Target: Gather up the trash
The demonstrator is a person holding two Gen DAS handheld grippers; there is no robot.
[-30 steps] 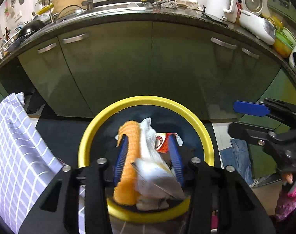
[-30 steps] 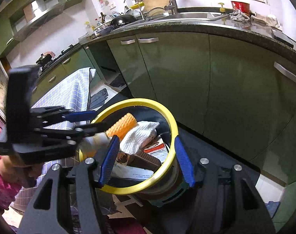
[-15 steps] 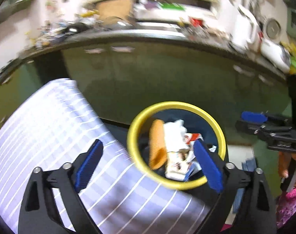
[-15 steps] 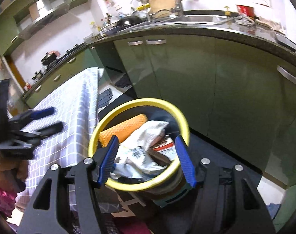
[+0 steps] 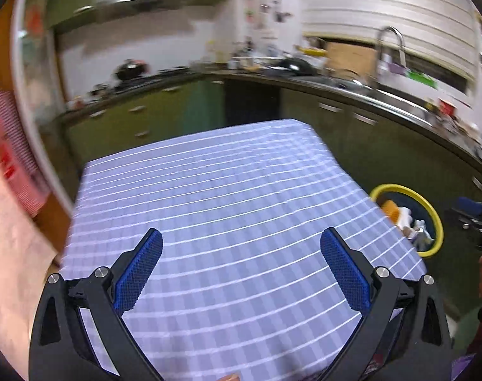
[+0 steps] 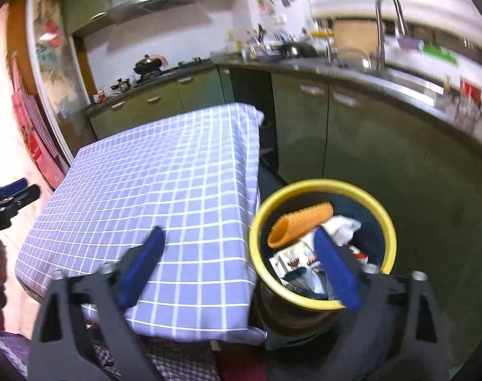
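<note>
A yellow-rimmed trash bin [image 6: 387,222] stands on the floor beside the table, holding an orange ribbed roll [image 6: 299,223], a white crumpled cloth [image 6: 342,227] and paper wrappers. It also shows small at the right of the left wrist view [image 5: 437,222]. My left gripper [image 5: 241,270] is open and empty above the table with the purple checked cloth [image 5: 228,209]. My right gripper [image 6: 237,263] is open and empty, spanning the table's corner and the bin's near rim. No loose trash shows on the cloth.
Green kitchen cabinets [image 6: 367,146] and a dark counter with a sink and tap [image 6: 383,25] run behind the bin. A stove with pots [image 6: 148,63] stands at the back left. The other gripper shows at the left edge [image 6: 9,195].
My left gripper let go of the orange roll and white wrapper into the bin, opened, and swung left over the table. My right gripper opened wider and drew back and left.
</note>
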